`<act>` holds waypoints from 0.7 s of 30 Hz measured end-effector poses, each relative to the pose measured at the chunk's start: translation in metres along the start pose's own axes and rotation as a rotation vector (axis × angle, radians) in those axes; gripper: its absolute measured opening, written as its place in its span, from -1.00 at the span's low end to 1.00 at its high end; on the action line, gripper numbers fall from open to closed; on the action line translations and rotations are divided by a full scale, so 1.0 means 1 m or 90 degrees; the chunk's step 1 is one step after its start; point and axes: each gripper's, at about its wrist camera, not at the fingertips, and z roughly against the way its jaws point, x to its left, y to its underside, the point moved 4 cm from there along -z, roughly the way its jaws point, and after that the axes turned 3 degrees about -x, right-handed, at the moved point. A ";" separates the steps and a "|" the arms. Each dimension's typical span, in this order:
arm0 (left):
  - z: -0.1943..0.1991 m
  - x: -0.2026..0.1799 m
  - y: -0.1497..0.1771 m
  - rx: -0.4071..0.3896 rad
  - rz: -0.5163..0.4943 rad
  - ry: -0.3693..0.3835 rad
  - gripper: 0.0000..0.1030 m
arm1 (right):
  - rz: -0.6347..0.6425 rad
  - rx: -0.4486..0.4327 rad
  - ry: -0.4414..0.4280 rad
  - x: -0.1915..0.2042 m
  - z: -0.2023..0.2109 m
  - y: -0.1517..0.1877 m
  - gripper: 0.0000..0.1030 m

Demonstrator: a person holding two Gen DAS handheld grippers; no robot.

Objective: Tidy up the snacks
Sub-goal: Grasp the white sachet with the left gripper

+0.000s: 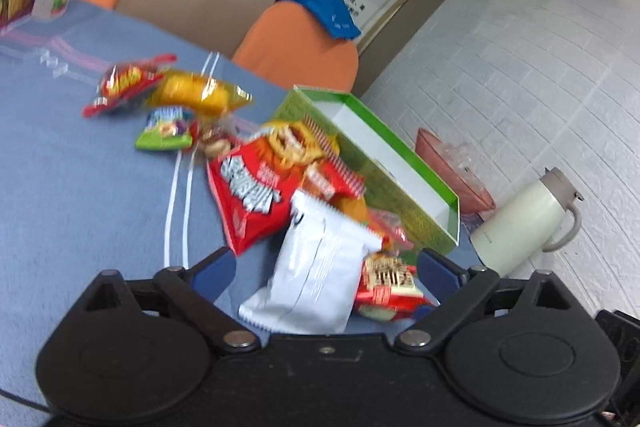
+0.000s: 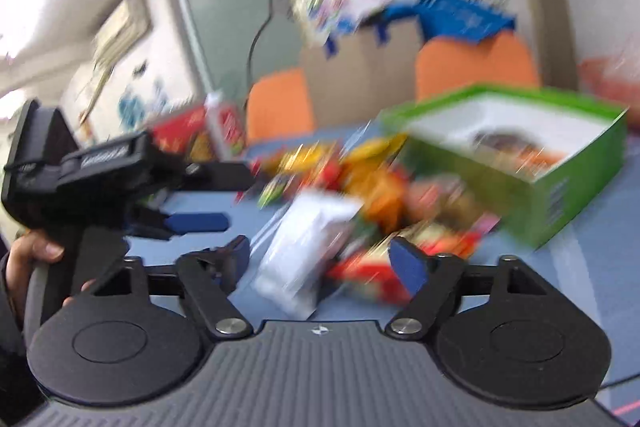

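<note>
Both tongs were seen wide apart, with nothing gripped. One white packet [image 1: 316, 275] lay low in the middle of the left wrist frame, right between the left gripper [image 1: 326, 263] fingers, its long side running up and away. The green box [image 1: 404, 195] was seen to its upper right. The right gripper [image 2: 326, 259] was also close.

- Left gripper [image 1: 326, 267]: jaws spread wide, nothing clamped, tilted slightly downward.
- Right gripper [image 2: 326, 259]: jaws also wide apart, gripping nothing.
- Person's left hand [image 2: 32, 259] wraps the left gripper's handle.
</note>
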 end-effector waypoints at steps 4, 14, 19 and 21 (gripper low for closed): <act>-0.003 -0.003 0.001 0.019 -0.042 0.018 1.00 | 0.006 0.042 0.008 0.011 -0.019 0.009 0.90; -0.040 0.013 -0.002 0.081 -0.014 0.065 0.55 | -0.046 0.056 0.039 0.002 -0.033 0.009 0.69; -0.044 0.016 0.001 0.092 0.001 0.059 0.09 | -0.063 0.062 0.037 -0.002 -0.041 0.011 0.50; -0.039 0.013 0.004 0.090 -0.009 0.045 -0.02 | -0.074 0.066 0.023 -0.003 -0.041 0.013 -0.01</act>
